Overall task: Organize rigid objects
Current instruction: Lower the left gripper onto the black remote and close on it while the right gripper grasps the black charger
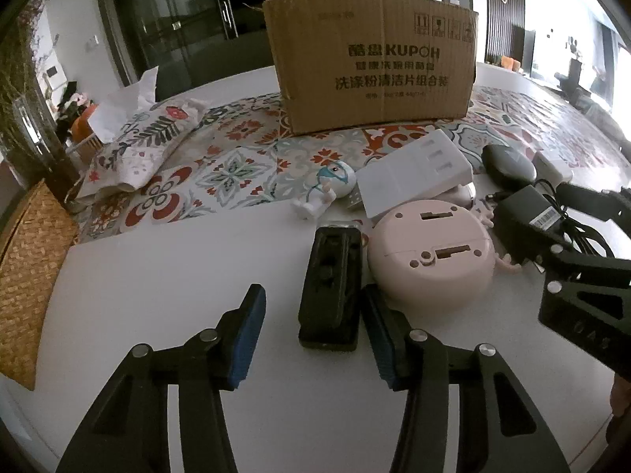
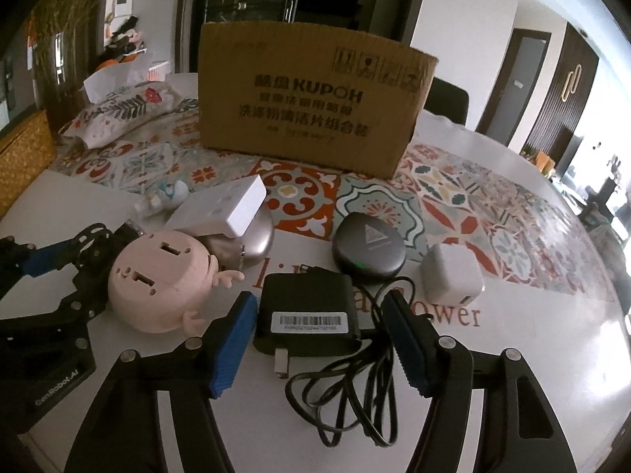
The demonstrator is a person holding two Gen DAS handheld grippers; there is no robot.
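Observation:
A black rectangular device (image 1: 330, 287) lies on the white table between the blue pads of my left gripper (image 1: 313, 295). The right pad is at its side and the left pad stands clear of it, so the jaws are open. My right gripper (image 2: 320, 298) straddles a black power adapter (image 2: 307, 315) with a barcode label; its tangled cable (image 2: 347, 394) lies between the fingers, and the right pad is off the adapter. Close by are a pink round toy (image 2: 157, 280), a white flat box (image 2: 224, 209), a dark oval case (image 2: 368, 244) and a white cube charger (image 2: 453, 272).
A cardboard box (image 1: 374, 63) with its top open stands behind the objects on a patterned runner (image 1: 236, 165). A small white figurine (image 1: 327, 189) lies near the white box. A floral pouch (image 1: 146, 146) and a woven basket (image 1: 27, 276) sit at the left.

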